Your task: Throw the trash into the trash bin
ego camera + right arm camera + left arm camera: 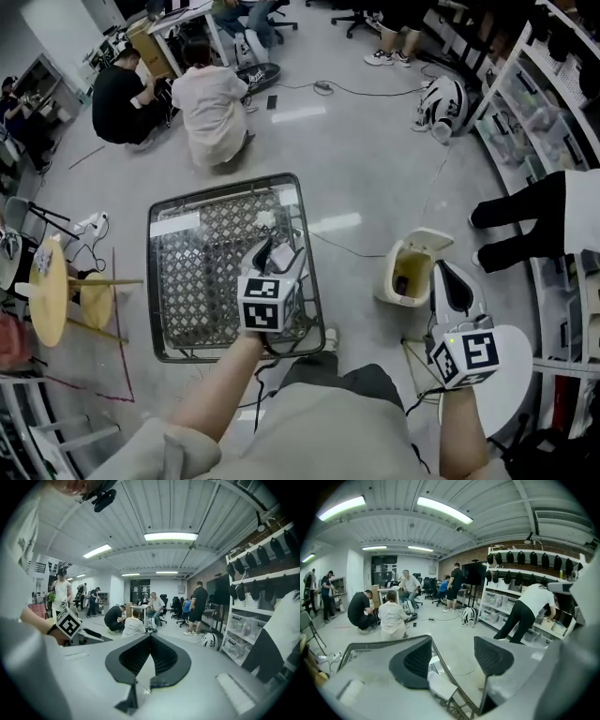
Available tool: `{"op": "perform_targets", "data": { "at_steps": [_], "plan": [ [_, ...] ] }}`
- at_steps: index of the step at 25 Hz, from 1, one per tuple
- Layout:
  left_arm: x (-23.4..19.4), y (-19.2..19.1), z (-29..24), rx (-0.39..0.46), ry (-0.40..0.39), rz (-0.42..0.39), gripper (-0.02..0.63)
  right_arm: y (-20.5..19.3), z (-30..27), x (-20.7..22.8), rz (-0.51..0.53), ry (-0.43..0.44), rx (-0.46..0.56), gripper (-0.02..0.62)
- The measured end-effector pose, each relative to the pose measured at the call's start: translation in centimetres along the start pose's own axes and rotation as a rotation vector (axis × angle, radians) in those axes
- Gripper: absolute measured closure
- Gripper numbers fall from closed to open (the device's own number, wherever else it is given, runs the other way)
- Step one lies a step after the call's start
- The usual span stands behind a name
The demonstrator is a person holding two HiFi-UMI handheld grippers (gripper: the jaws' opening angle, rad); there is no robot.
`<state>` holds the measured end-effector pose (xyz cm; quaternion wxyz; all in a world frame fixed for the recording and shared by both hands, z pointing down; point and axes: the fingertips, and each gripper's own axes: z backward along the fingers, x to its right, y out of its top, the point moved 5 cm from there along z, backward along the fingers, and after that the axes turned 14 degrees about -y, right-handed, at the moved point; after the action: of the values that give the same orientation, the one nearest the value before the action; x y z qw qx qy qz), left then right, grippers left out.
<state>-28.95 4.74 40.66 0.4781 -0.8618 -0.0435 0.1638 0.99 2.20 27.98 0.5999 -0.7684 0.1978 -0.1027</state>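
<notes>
At the far left a flat round yellow stool [49, 292] is standing on the grey floor. Beyond it, farther up the room, a person in a black top [120, 94] and a person in a white top [214, 105] are crouching side by side.

Next comes the square table with a glass top over a metal lattice [197, 281]. The left gripper [279, 251] is hanging over the table's right-hand side. Its grey jaws are standing well apart [453, 658] with nothing between the ribbed black pads. Its cube [261, 303] is showing a black-and-white square marker. In the left gripper view, flat white paper scraps [443, 686] are lying at the table's right rim, below the gap between the jaws. Whether they are resting on the glass or under it I cannot tell.

To the right of the table the cream plastic trash bin [387, 279] is standing on the floor with its lid tipped up.

Just right of the bin, the right gripper [448, 279] is hanging above a white round surface [514, 389]. Its jaws are closed tip to tip [150, 639], and no object is showing in them. Its cube [466, 354] is also showing square markers.

At the far right a person in black trousers [525, 220] is bending towards the shelves.
</notes>
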Motion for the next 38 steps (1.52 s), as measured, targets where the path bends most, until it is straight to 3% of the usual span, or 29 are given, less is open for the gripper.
{"op": "perform_targets", "data": {
  "at_steps": [8, 15, 20, 28, 30, 32, 38],
  "plan": [
    [-3.4, -6.6, -5.4, -0.155, 0.038, 0.190, 0.302, -4.2, -5.9, -2.1, 0.004, 0.076, -0.124, 0.592],
    [-6.3, -12.7, -8.9, -0.218, 0.172, 0.372, 0.290, -8.6, -8.9, -3.2, 0.018, 0.151, -0.211, 0.592],
    [-7.7, -15.4, -10.2, -0.273, 0.265, 0.440, 0.282, -10.8, -11.2, -3.5, 0.019, 0.206, -0.279, 0.592],
    [-8.7, -18.5, -11.5, -0.371, 0.347, 0.546, 0.244, -13.0, -14.3, -3.5, 0.011, 0.267, -0.346, 0.592],
    [-9.0, -19.1, -11.5, -0.377, 0.387, 0.568, 0.239, -13.6, -14.8, -3.4, 0.002, 0.281, -0.367, 0.592],
    [-9.1, -19.4, -11.6, -0.375, 0.416, 0.577, 0.192, -14.2, -15.0, -3.2, -0.008, 0.289, -0.386, 0.592],
    [-8.4, -19.1, -12.3, -0.361, 0.460, 0.596, 0.190, -15.4, -14.6, -2.7, -0.051, 0.309, -0.429, 0.592]
  ]
}}
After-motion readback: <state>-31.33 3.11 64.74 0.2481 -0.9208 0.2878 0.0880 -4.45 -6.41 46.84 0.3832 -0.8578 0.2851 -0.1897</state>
